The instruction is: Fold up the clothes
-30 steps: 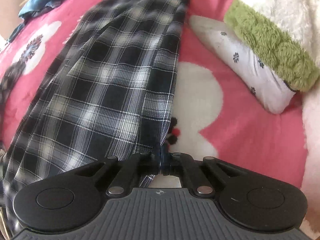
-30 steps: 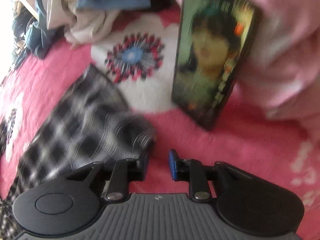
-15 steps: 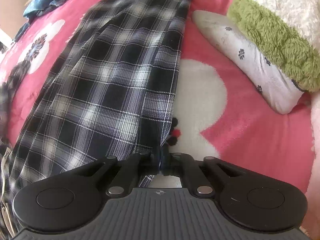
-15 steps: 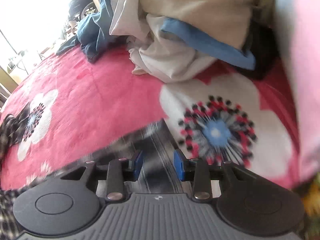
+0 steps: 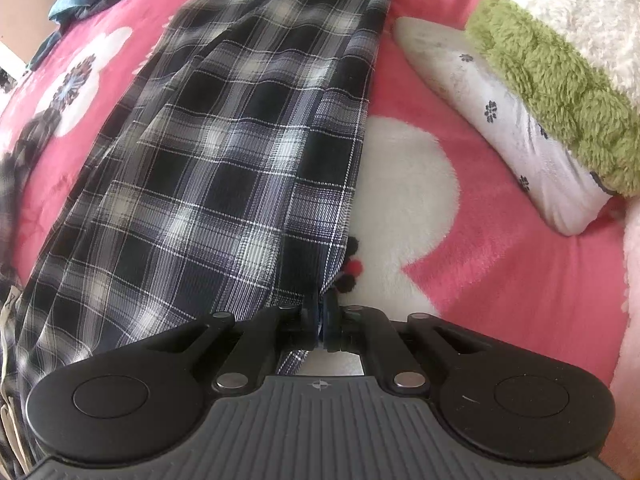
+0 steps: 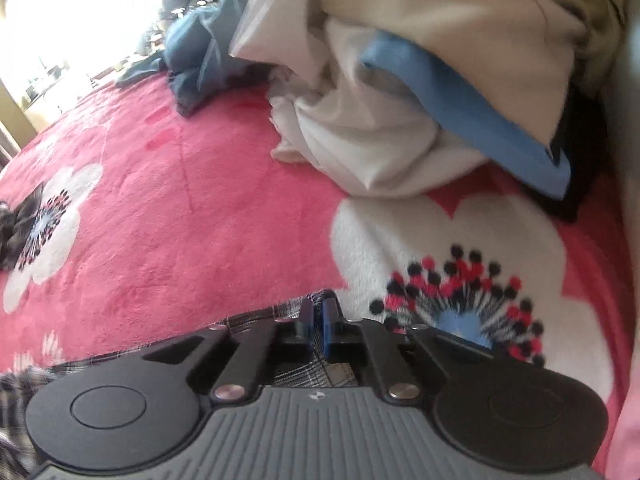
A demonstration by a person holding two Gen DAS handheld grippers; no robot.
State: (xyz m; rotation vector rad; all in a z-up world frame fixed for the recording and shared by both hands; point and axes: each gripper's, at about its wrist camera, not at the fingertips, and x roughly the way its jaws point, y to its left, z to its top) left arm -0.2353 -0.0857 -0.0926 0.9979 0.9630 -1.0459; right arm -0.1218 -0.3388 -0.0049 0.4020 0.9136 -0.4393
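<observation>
On the pink blanket (image 5: 500, 264), a plaid garment (image 5: 224, 168) is lying stretched out flat, its long axis running straight away from the left gripper (image 5: 320, 320) toward the far side of the bed. The left gripper is pinching the near corner of the cloth; its two fingers are standing together with fabric caught between them and a tab of plaid showing below the tips. The garment's right edge is running in a line from that grip point to the top of the view, with the body of the cloth spreading off to the left.

The right gripper (image 6: 318, 326) is sitting at another edge of the same plaid garment (image 6: 296, 360). Its fingers are nearly together with plaid showing between and beneath them, so it is judged to be clamped on the cloth, though the picture is blurred there. Beyond it a heap of white, beige and blue clothes (image 6: 400, 92) is lying well apart on the blanket.

Both grippers are holding near-side points, so the cloth's length is lying ahead of them. Judgement: a fold across the long axis would call for carrying the held edge forward along that axis, both grippers moving level. How far the folding has gone is not settled by these views; the far end is out of sight.

A white pillow (image 5: 508, 128) is lying to the right, apart from the garment.
</observation>
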